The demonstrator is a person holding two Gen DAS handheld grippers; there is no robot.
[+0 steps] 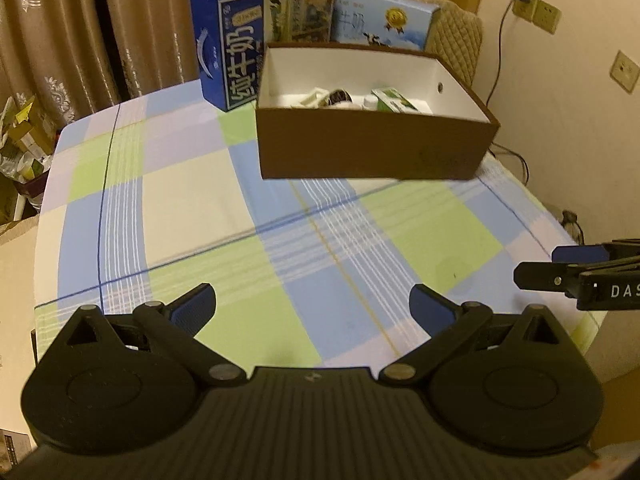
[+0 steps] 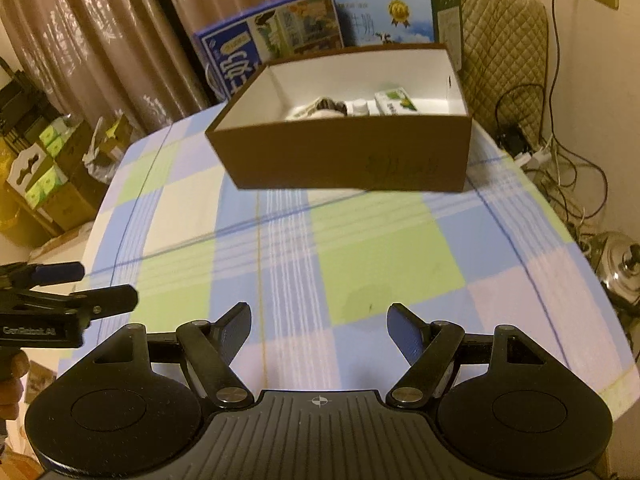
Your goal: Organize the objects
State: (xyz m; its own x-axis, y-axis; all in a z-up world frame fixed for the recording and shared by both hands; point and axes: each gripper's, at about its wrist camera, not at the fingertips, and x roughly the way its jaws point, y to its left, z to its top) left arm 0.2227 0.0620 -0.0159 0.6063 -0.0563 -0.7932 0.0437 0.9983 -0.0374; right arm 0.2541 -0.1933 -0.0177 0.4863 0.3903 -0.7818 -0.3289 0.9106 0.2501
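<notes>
A table (image 1: 200,200) draped in a blue, green and white checked cloth carries a brown box (image 1: 372,148) at its far side, in front of two milk cartons (image 1: 240,48). Inside the box lie a green-and-white packet (image 1: 394,102), a small white bottle (image 1: 370,102) and other items too blurred to identify. Near the camera, the left gripper (image 1: 312,308) and right gripper (image 2: 319,330) hover spread and empty.

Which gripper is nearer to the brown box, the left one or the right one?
Neither clearly. The left gripper and right gripper are side by side at the near edge of the table, both open and empty, with the brown box far ahead of both.
</notes>
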